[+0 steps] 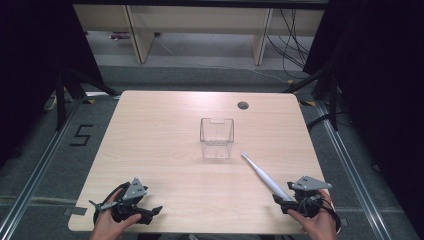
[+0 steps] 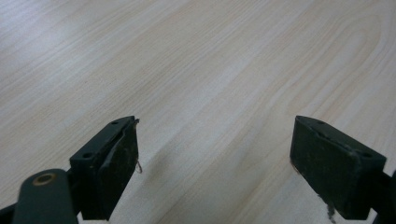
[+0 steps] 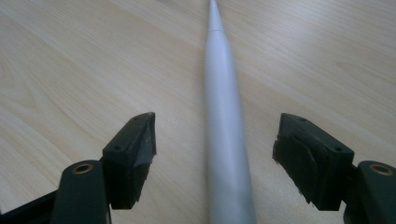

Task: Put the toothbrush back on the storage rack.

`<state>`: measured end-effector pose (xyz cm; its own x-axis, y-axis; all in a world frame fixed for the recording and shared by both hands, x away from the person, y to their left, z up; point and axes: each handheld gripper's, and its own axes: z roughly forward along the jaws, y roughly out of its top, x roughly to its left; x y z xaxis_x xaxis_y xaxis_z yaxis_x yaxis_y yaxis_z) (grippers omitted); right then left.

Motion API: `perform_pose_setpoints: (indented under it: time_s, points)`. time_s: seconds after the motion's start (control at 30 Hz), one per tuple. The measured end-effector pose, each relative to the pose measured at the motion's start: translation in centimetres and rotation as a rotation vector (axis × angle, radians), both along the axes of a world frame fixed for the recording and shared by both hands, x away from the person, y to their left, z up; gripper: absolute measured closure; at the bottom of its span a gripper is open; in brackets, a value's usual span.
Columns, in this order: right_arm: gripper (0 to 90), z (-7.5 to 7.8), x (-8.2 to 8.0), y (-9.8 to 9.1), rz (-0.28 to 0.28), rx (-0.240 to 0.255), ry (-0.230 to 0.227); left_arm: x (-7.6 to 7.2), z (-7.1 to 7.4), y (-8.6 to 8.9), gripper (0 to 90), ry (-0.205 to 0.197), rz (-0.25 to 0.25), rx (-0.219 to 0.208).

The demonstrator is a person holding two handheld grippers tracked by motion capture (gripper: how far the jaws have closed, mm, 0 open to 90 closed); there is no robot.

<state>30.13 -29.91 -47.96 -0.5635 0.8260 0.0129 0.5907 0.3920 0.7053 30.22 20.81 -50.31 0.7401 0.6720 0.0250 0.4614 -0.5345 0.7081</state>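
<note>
My right tongs (image 3: 215, 154) stand spread astride the white toothbrush's (image 3: 223, 121) thick near end, seemingly not touching, its long axis running far-left toward the clear bin (image 1: 217, 137); the left tongs (image 2: 215, 163) gape idle.

You can see a clear plastic box (image 1: 217, 138) standing in the middle of the wooden table (image 1: 150, 130); a small round hole (image 1: 243, 105) sits near the far edge; the grey floor (image 1: 45, 165) has a black number (image 1: 81, 135) on it.

Both claws low at the near edge, left claw (image 1: 150, 212) and right claw (image 1: 281, 201) agape.
</note>
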Motion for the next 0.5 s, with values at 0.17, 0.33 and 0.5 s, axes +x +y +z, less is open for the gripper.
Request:
perform_pose_setpoints:
  time_s: [0.17, 0.33, 0.5]
  points:
    - [29.9, -0.08, 0.34, -0.15, 0.030, -0.020, -0.016, 0.01, -0.02, 0.01, 15.0, 0.003, -0.002, -0.002]
    - [32.8, -0.04, 0.75, -0.10, 0.052, -0.035, -0.019, 0.05, -0.05, 0.00, 15.0, 0.006, -0.005, -0.002]
    - [33.0, 0.37, 1.06, 0.05, 0.033, -0.034, -0.020, 0.03, -0.11, 0.05, 15.0, 0.006, -0.007, -0.004]
